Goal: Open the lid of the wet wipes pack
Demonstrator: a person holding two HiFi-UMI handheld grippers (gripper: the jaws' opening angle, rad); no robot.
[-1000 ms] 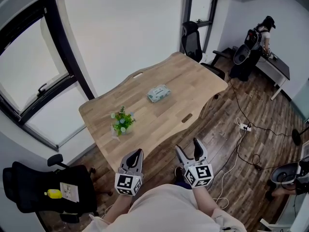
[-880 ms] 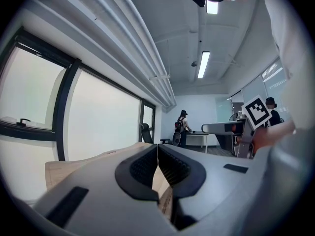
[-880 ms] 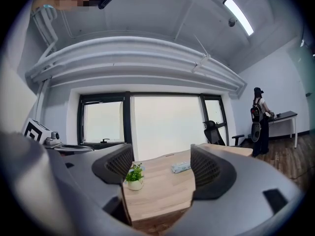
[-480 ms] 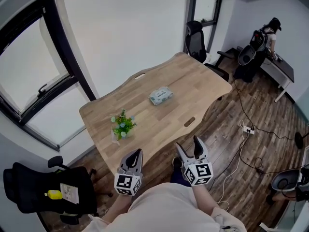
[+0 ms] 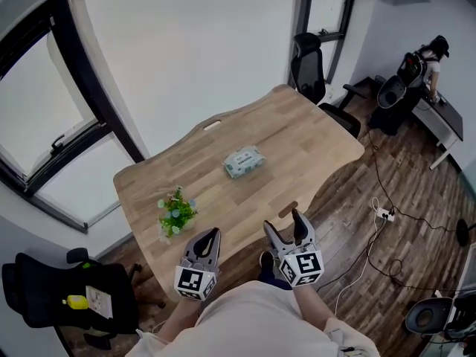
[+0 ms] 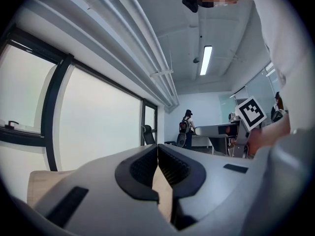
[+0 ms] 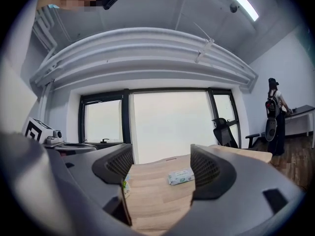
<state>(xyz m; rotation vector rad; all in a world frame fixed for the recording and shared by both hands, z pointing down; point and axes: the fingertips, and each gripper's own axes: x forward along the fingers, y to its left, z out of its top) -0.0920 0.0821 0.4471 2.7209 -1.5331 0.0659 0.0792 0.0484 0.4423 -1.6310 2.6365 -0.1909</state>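
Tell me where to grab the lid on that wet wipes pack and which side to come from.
Come from above: the wet wipes pack lies flat on the table, so the lid's free edge on top is the part to pinch. Which side the hinge is on is too small to tell. The right gripper, jaws apart, looks readier.

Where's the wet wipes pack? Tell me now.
In the head view the wet wipes pack lies near the middle of the wooden table, beyond and right of the potted plant.

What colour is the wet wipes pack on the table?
The wet wipes pack is pale green with a white lid, clearest in the head view.
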